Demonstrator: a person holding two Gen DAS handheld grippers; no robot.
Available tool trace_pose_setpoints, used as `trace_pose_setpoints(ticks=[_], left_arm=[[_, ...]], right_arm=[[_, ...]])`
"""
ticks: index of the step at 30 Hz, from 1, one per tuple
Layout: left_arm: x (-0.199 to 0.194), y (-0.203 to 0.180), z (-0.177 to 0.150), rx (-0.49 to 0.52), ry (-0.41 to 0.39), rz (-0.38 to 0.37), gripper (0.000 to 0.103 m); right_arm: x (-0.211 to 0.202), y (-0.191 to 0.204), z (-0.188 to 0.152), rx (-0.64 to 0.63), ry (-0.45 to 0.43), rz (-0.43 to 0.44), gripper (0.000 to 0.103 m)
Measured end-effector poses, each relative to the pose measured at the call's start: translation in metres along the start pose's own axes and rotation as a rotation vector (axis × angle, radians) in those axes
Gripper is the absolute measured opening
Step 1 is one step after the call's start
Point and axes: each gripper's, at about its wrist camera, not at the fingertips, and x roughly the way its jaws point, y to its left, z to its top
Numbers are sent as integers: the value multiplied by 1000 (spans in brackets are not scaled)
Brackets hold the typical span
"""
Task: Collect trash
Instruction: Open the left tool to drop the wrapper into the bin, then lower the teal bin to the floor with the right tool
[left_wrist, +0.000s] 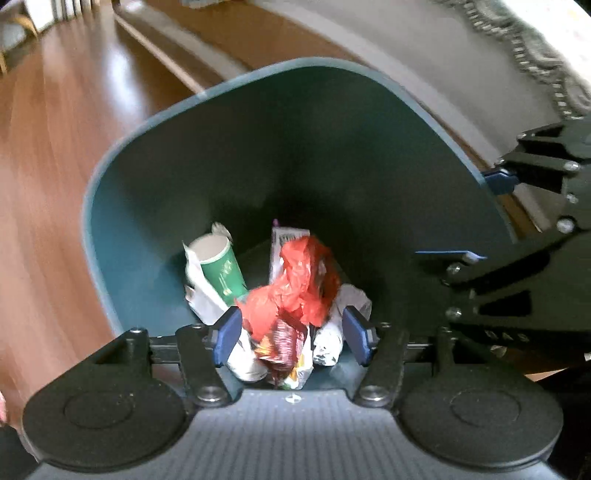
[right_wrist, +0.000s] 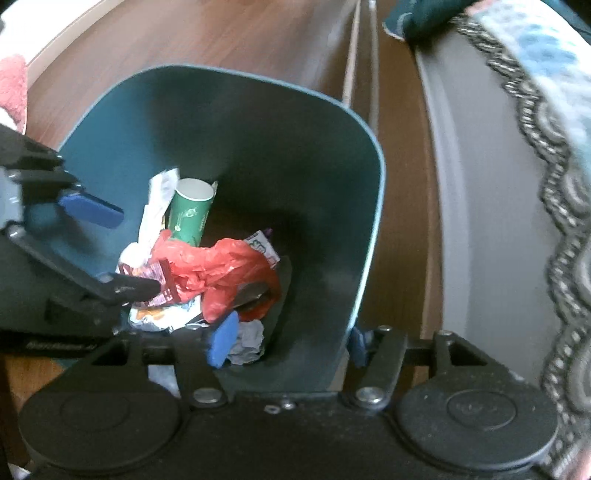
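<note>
We hold both claws over the dark teal plastic bin (left_wrist: 155, 206) on the wooden floor (left_wrist: 55, 147). Left claw (left_wrist: 291, 334) and right claw (right_wrist: 288, 341) gape, empty. Crumpled red plastic bag (left_wrist: 303, 280), green paper cup (left_wrist: 221, 269) and wrappers lie inside; collection looks nearly done.

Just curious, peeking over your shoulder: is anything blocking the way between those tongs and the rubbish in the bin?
Nothing visible. The bin has no lid, and both open tongs, left and right, hang over its mouth, right one straddling the rim. The red bag and cup lie uncovered below.
</note>
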Motion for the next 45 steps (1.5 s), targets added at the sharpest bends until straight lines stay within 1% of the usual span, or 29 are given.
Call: trace_pose_setpoints(ticks=[2,4,6,8,9,11,13,16,17,20,23,25,27,29,31,33,36,40,45], left_arm=[[-16,-6,-3,15,-43,17,65],[-28,-8,-5,7,-70,22,65],[-44,-10,-9,4,-103,10,68],[-60,-15,-12,17,-145,60,68],[-67,-17,-14,25,-163,70,68],[-79,-18,-18,22,-187,71,68],[-90,-19,-23,10,-214,78,68],[-114,-28,-33,8,-257,91,68],[-125,-32,-37,10,-273,96,68],[-134,-42,-44,9,-306,109,72],[-147,-47,-53,14,-341,117,73],[-154,-50,-57,12,-355,114,74],[-162,-51,-63,10,-371,106,79],[-165,-55,-68,12,-389,109,79],[-169,-58,-74,15,-397,102,79],[-171,-62,-79,15,-406,105,79],[-172,-64,-87,9,-413,104,79],[-172,-66,-95,3,-410,110,79],[-171,-61,-105,-25,-414,118,79]], right_arm=[[-9,1,-4,16,-12,-28,68],[-19,3,-8,38,-27,-42,68],[-33,3,-12,65,-60,-22,69],[-48,4,-16,89,-103,-32,70],[-55,6,-19,94,-122,-32,70],[-70,10,-26,112,-164,-15,72],[-87,14,-34,129,-204,-18,75],[-110,18,-48,164,-254,-6,78],[-115,18,-52,178,-269,0,80],[-130,19,-69,216,-311,23,83],[-147,15,-85,248,-351,43,86],[-154,16,-96,272,-379,57,88],[-160,19,-107,299,-405,72,92],[-158,22,-115,313,-422,87,94],[-164,27,-122,313,-449,75,95],[-169,30,-126,321,-474,72,101],[-171,35,-132,346,-494,92,103],[-175,42,-138,351,-521,80,103],[-176,49,-147,374,-567,96,103]])
